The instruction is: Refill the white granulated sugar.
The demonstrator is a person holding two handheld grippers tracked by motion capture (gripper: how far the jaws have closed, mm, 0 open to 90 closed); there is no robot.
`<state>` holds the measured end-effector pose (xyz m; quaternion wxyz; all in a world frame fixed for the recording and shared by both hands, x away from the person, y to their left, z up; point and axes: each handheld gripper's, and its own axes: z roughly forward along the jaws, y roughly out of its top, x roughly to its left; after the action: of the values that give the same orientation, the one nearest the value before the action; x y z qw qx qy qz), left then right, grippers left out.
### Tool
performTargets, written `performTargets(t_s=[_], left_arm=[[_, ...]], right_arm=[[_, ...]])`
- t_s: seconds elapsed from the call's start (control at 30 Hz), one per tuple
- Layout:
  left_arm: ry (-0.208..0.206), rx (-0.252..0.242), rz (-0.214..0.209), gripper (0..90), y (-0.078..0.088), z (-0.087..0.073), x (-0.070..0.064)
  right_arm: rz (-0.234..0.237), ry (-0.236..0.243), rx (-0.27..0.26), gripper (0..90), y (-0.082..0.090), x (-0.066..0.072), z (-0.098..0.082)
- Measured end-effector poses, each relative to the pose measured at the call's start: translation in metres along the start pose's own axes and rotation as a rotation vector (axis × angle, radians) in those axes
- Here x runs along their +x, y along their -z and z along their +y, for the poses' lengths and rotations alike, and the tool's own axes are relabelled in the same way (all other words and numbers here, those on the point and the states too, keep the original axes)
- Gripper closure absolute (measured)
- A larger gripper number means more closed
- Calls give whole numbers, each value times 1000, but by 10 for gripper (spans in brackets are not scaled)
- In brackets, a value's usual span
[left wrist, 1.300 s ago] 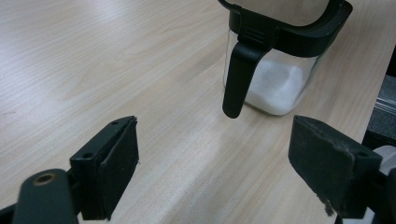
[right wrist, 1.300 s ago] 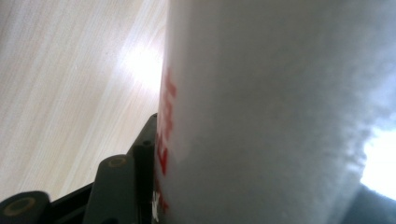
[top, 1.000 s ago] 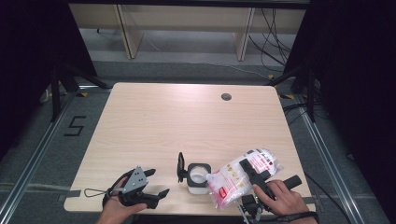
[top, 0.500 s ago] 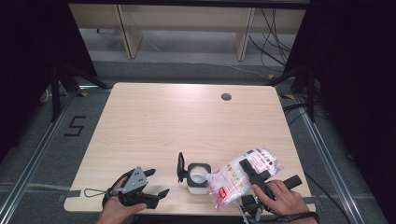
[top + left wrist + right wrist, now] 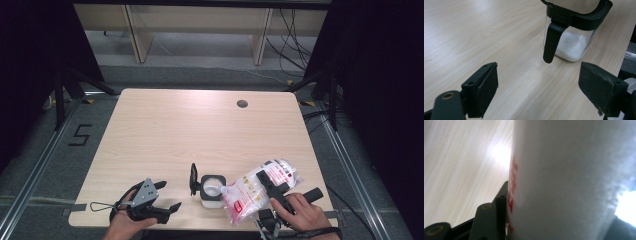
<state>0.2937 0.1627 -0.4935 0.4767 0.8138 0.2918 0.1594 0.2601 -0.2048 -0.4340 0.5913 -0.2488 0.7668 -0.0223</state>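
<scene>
Near the front edge of the desk (image 5: pixel 165 130), a clear square jar (image 5: pixel 212 189) with a black rim and hinged lid (image 5: pixel 193 178) is standing upright, holding white granules; the wide rear span of the desk, up to the round cable hole (image 5: pixel 242 104), is lying open for movement. A white plastic bag (image 5: pixel 259 189) printed in red is lying tilted just right of the jar, its lower corner reaching over the jar's mouth and its body nearing the right front corner. The right gripper (image 5: pixel 270 186) is clamping this bag across its middle, its fingers (image 5: pixel 502 202) pressing against the bag's side, the right hand (image 5: pixel 300 214) lying low at the front edge. The left gripper (image 5: pixel 167 196) is resting near the front left edge, fingers (image 5: pixel 486 87) standing wide apart around nothing, aimed at the jar's handle (image 5: pixel 552 40). Compared with the earlier frames, bag, jar and both hands are keeping their places.
</scene>
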Motion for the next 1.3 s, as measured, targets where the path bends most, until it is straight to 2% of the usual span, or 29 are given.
performTargets(t_s=[0.03, 0.2, 0.3, 0.37, 0.53, 0.67, 0.73, 0.77, 0.8, 0.9, 0.93, 0.97, 1.1, 1.23, 1.27, 1.3], left_arm=[[-14, 0, -1, 158, 0, 0, 1], [-11, 3, 1, 158, 0, 0, 1], [-13, 0, -1, 158, 0, 0, 1], [-11, 0, -1, 159, 0, 0, 1], [-11, 1, -1, 158, 0, 0, 1], [-12, 3, -4, 159, 0, 0, 1], [-10, 3, -3, 158, 1, 0, 1], [17, -1, 2, 159, 0, 0, -1], [19, -1, 2, 159, 0, 0, -1], [18, -1, 3, 158, 0, 0, -1], [8, -1, 5, 158, 1, 0, 0], [11, 0, 4, 159, 1, 0, 0], [20, -1, 2, 158, 0, 0, -1], [11, 3, -3, 159, 0, 0, 0], [19, -1, 3, 158, 0, 0, -1], [14, -1, 5, 159, 0, 0, 0]], right_arm=[[0, 0, 0, 461, 0, 0, 0], [-3, 7, -1, 461, 1, -1, 1], [-5, -14, 7, 461, 2, 0, 1], [-6, 4, -2, 461, 1, -1, 1], [-1, 0, 7, 461, 2, -2, 1], [1, 15, -1, 462, 2, -3, 2], [-9, 17, 4, 462, 2, -2, 2], [-3, 16, 1, 462, 1, -2, 2], [1, 17, 1, 462, 2, -3, 2], [-10, 18, 3, 462, 1, -2, 2], [-5, 18, -2, 462, 1, -2, 2], [-2, 7, 2, 462, 1, -2, 2], [-5, 14, -1, 462, 2, -3, 2], [1, 2, 4, 462, 2, -2, 2], [-3, 20, -1, 462, 1, -3, 2], [5, 13, 4, 462, 2, -3, 2]])
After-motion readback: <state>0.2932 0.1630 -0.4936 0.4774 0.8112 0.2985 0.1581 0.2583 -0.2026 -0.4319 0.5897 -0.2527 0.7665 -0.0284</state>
